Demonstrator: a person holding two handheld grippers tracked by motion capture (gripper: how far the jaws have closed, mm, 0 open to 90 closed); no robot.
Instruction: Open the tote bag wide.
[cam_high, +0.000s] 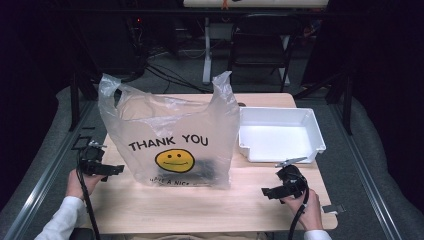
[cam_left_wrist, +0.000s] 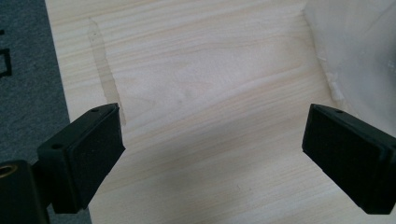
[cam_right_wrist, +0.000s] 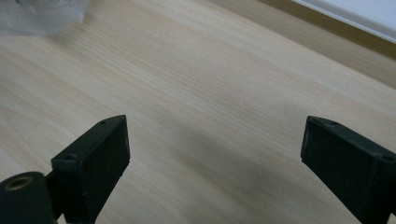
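The plastic bag (cam_high: 172, 137) stands in the middle of the table (cam_high: 210, 210), so bring the left gripper (cam_high: 114, 170) and right gripper (cam_high: 267, 192), both wide apart and empty, slowly to its two handles

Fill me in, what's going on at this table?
A person holds a gripper in each hand at a wooden table. A plastic bag with a smiley face stands upright in the middle, something dark inside it. An empty white tray sits to its right. The left gripper and right gripper are both open, holding nothing, one on each side of the bag and apart from it.
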